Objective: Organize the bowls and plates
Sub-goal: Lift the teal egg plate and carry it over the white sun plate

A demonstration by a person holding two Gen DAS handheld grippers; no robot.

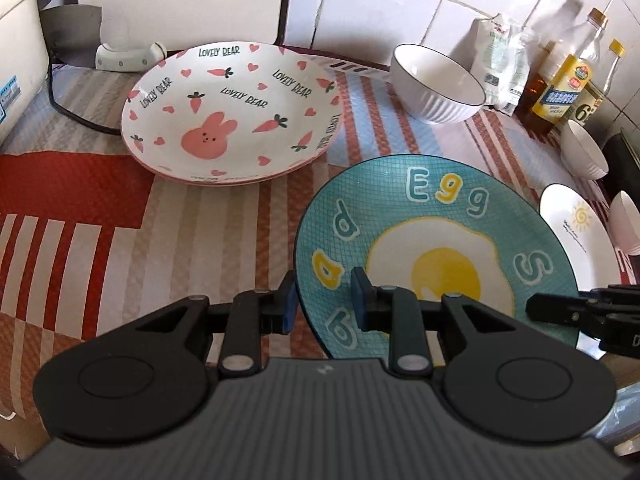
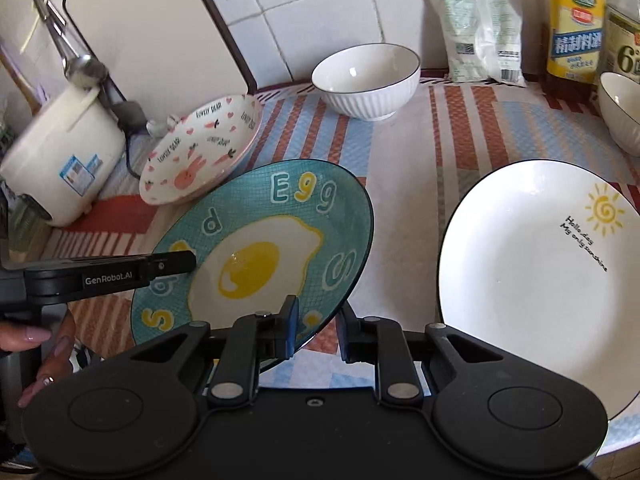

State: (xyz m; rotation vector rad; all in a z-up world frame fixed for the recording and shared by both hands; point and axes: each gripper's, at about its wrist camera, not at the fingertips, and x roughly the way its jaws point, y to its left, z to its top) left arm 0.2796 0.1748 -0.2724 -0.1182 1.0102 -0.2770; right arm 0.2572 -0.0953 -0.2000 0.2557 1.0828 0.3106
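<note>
A: Our left tool (image 1: 323,300) has its fingers apart, one on each side of the near-left rim of the egg plate (image 1: 432,256). We cannot tell whether the pads touch the rim.

B: Our right tool (image 2: 316,330) is the same, jaws apart, straddling the plate's near-right edge. One finger (image 2: 289,330) lies over the face, the other under the rim. From here the plate looks tilted, its right edge raised off the table (image 2: 404,216).

A: So where does the plate sit for us?

B: Directly ahead of both tools, between them. From the right view, the left tool reaches in from the left across the plate's letters.

A: Ahead and to the left of our left tool lies the bunny plate (image 1: 232,114), with another rim showing beneath it. The ribbed bowl (image 1: 438,84) is further ahead to the right, near the tiled wall.

B: Just right of our right tool is the sun plate (image 2: 532,280), flat on the table. A second bowl (image 2: 620,110) stands beyond it, near the bottles (image 2: 576,24). The cooker (image 2: 64,160) stands far left.
</note>
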